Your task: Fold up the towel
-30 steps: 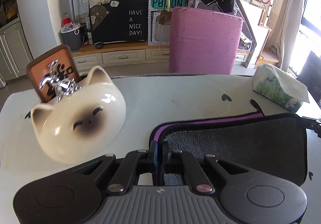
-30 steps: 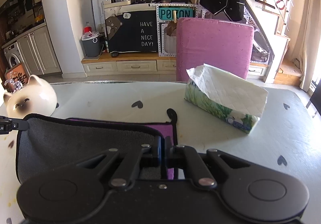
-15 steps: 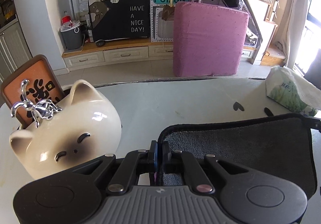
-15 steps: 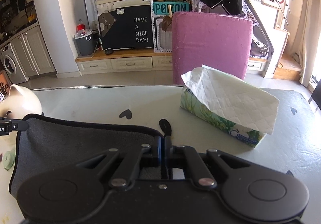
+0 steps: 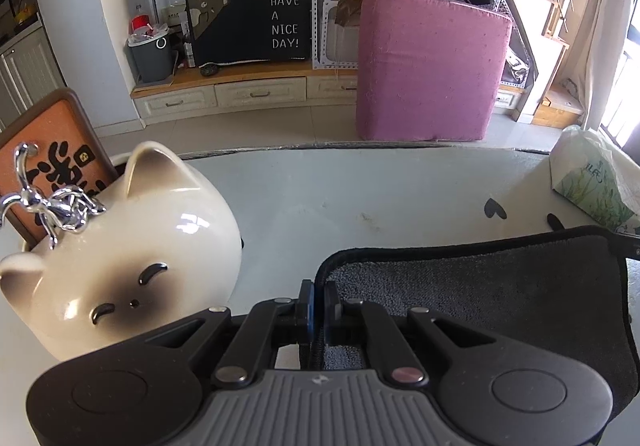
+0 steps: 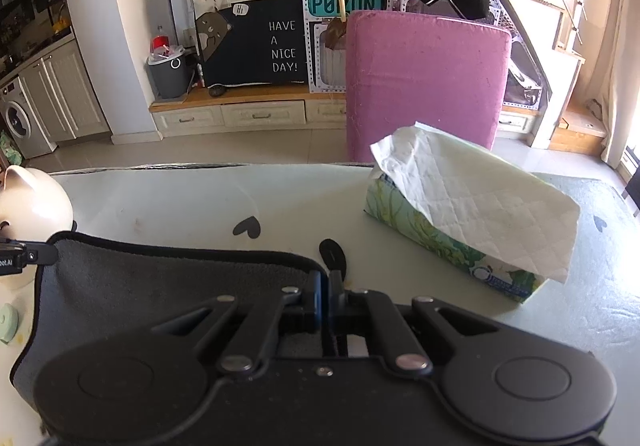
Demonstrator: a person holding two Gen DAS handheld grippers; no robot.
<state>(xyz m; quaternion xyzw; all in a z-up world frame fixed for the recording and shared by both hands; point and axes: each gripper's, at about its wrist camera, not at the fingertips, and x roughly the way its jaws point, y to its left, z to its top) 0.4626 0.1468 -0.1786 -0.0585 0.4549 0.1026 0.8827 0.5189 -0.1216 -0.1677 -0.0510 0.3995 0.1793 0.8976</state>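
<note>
Since a second ago both grippers have carried the towel [image 5: 480, 298] forward, and its purple underside, seen then along the far edge, is now hidden. It lies spread grey side up on the tabletop [image 5: 340, 202], stretched between the two grippers with its black-bound far edge facing the room. The left gripper [image 5: 319, 306] has its fingers pressed together on the towel's left corner; the right gripper [image 6: 329, 296] likewise pinches the right corner, with no gap between its fingers. A cat jar [image 5: 128, 246] sits just left of the left gripper, with an orange sign [image 5: 52, 150] behind it. A tissue pack [image 6: 472, 218] rests on the tabletop near the towel's right end. Beyond the tabletop stands a pink chair [image 6: 424, 82].
</note>
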